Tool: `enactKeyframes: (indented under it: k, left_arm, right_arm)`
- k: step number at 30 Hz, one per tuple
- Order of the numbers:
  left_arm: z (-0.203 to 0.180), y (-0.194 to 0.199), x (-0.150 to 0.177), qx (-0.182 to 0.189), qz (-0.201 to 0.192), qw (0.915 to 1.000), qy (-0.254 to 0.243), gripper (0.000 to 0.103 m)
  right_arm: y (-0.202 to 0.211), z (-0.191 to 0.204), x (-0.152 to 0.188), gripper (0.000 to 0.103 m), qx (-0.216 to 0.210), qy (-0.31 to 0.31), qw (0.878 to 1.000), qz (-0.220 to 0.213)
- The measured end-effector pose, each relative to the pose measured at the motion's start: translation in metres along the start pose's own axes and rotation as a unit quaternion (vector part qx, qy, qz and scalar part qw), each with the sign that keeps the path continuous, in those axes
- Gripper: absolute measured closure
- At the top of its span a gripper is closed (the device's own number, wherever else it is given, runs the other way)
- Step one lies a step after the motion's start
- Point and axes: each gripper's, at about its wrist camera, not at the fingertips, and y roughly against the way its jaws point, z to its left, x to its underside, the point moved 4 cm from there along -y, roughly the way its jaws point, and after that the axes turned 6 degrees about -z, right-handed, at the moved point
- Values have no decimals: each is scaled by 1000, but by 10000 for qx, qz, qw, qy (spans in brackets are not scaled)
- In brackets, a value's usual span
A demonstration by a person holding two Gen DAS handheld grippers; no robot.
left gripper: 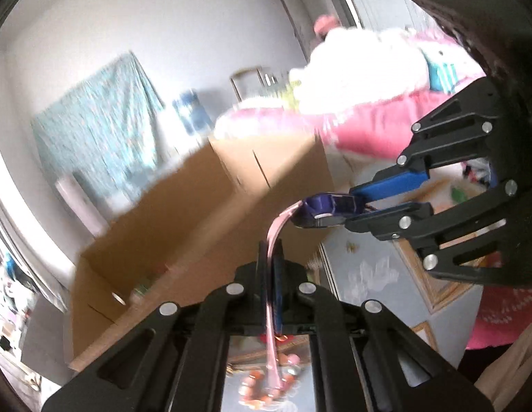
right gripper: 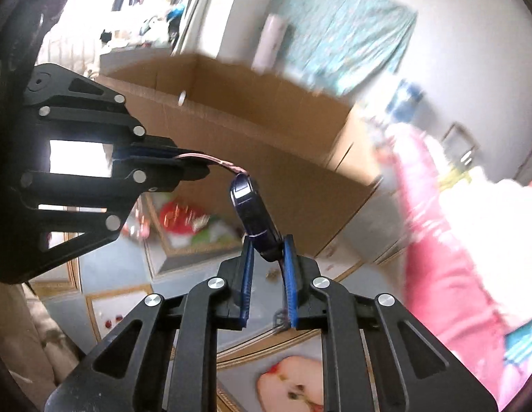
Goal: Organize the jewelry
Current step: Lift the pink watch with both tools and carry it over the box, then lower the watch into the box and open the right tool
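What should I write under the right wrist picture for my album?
Both grippers share a watch: the right gripper holds its dark blue case, the left gripper pinches its pink strap.

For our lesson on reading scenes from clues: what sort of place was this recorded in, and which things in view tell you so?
Probably a lived-in room at home, perhaps a bedroom. Clues: a large plush toy in pink, an open cardboard box, a patterned teal cloth hung on the wall, and a printed tablecloth.
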Motion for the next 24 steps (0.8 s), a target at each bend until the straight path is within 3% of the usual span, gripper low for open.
enactKeyframes:
  k: [8, 11, 14, 17, 19, 22, 24]
  left_arm:
    - [38, 57, -48, -725, -780, 9943, -34, 100]
    - [66, 75, -67, -992, -1047, 9895, 41, 100]
    - [98, 71, -76, -1056, -1014, 9889, 254, 100]
    - [129, 50, -74, -788, -587, 9923, 759, 100]
    - [150, 27, -68, -353, -119, 9910, 1289, 100]
    - [180, -19, -45, 289, 855, 9718, 2180, 97]
    - [190, -40, -30, 441, 1326, 9589, 2468, 95]
  right_arm:
    - [61, -14, -64, 88, 413, 129, 9912, -1253]
    - [57, -3, -91, 88, 468, 328, 9856, -1593]
    - [42, -3, -125, 88, 269, 496, 9831, -1742]
    - [7, -2, -127, 89, -330, 365, 9889, -1404]
    - [-29, -6, -131, 89, -960, 181, 9919, -808]
    - [-75, -4, -124, 89, -1699, 34, 9853, 142]
    - [-108, 3, -118, 89, -2157, 12, 9733, 786]
